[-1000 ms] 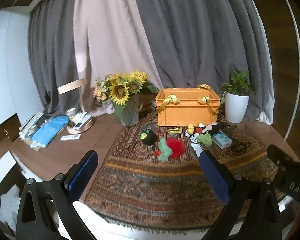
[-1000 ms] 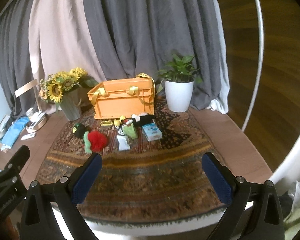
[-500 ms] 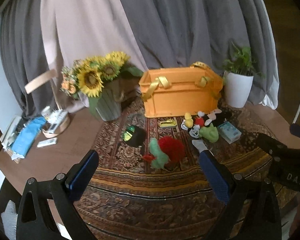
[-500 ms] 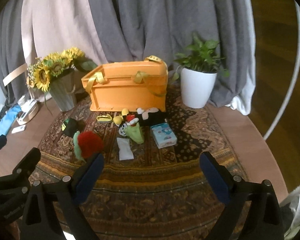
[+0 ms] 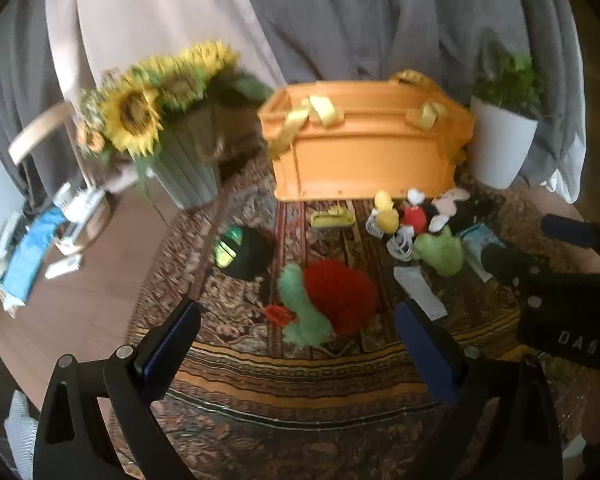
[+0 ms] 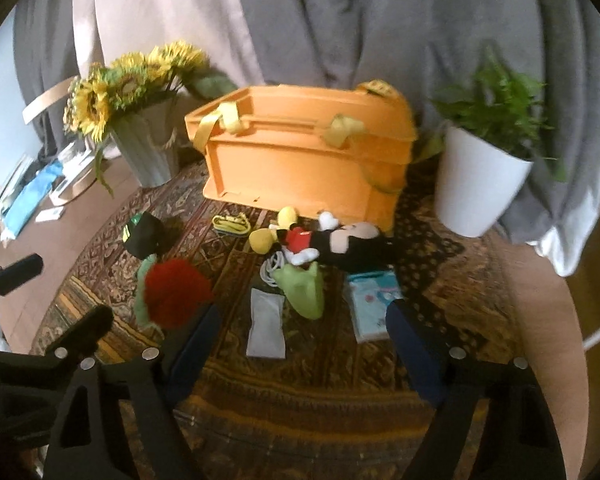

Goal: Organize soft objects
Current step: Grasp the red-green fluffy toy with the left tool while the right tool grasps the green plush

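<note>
Orange box [image 6: 300,160] on rug [image 6: 300,396], toys [image 6: 332,240] in front, sunflowers [image 5: 140,108] left, plant [image 6: 484,168] right, left claw [image 5: 296,344] and right claw [image 6: 304,344] wide, closing a bit, nothing between

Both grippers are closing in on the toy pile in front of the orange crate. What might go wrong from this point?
1. The mouse plush, green plush and white cord lie touching, so a grab may drag several.
2. The left gripper and right gripper, both open, sit close together and may collide.
3. The tissue pack and white packet could get picked up by mistake.
</note>
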